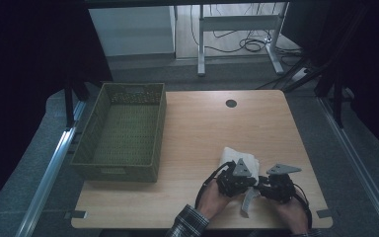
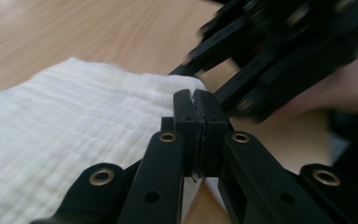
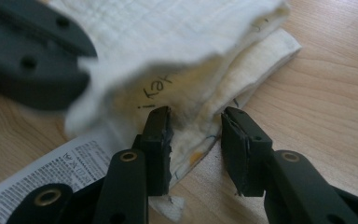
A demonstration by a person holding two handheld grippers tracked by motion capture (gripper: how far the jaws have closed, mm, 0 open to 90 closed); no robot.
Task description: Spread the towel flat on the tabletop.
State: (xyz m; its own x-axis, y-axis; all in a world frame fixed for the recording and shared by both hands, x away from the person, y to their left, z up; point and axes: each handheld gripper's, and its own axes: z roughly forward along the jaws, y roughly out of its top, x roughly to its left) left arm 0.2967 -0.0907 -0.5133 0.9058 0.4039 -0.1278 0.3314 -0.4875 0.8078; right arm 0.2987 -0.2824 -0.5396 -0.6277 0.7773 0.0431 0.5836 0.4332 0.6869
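Left gripper (image 2: 196, 100): jaws pressed together; they pinch a thin edge of the white folded woven cloth (image 2: 74, 126); this corner is lifted a little from the table
Right gripper (image 3: 196, 122): jaws partly spread; a lower layer of the cloth (image 3: 186, 28) lies between them; the left pad touches it, the right pad stands apart
Cloth place: near the front edge of the light wooden table (image 1: 202, 128), right of the middle, under both grippers
Printed white label (image 3: 37, 177): lies beside the right gripper, under the cloth corner
Open room: bare wood behind the cloth; the green woven rectangular basket (image 1: 123, 131) stands well apart at the left
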